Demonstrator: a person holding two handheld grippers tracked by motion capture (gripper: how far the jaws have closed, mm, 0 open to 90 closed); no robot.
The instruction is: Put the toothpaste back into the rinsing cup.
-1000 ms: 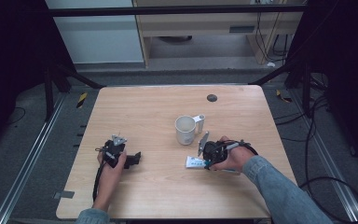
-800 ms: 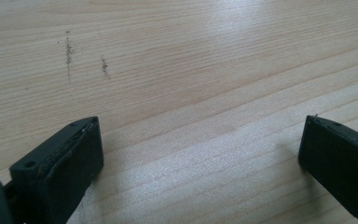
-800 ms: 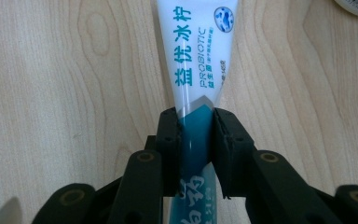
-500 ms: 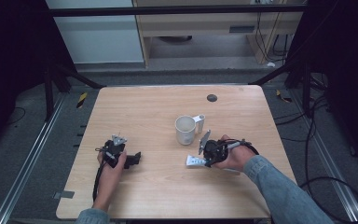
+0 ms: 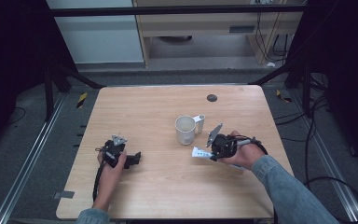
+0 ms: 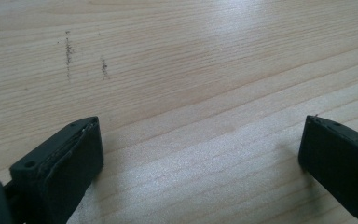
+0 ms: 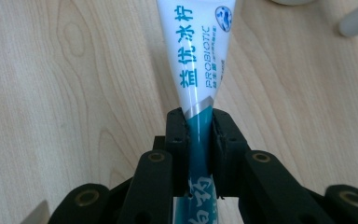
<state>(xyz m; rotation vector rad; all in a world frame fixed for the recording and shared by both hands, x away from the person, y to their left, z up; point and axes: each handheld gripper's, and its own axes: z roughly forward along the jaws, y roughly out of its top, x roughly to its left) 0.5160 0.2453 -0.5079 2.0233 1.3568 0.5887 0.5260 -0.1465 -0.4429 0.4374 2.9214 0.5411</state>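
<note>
Your right gripper (image 7: pixel 198 140) has its jaws squeezed tight on a toothpaste tube (image 7: pixel 196 60), white with blue lettering and a teal band right where the pads bite it. They've just been closing, and the tube is pinched flat between them near its lower part, with the wide white end fanning out ahead of the jaws over the table (image 7: pixel 51 93). From the high view you can see that same right gripper (image 5: pixel 213 151) near the table's right side, your hand wrapped round it, and the tube (image 5: pixel 200 153) poking out to the left of it, low over the wood; I can't tell from up there whether the tube's far end touches the surface or not. The white mug (image 5: pixel 185 129) stands upright just beyond the tube, close but apart from it, with its handle turned toward the right. Your left gripper (image 6: pixel 200 163) is a different story: jaws spread wide, nothing between them but bare wood grain with a few dark specks farther off. In the high view the left gripper (image 5: pixel 133 160) lies low on the table's left half, well apart from the mug and the tube, pointing roughly toward the middle.
</note>
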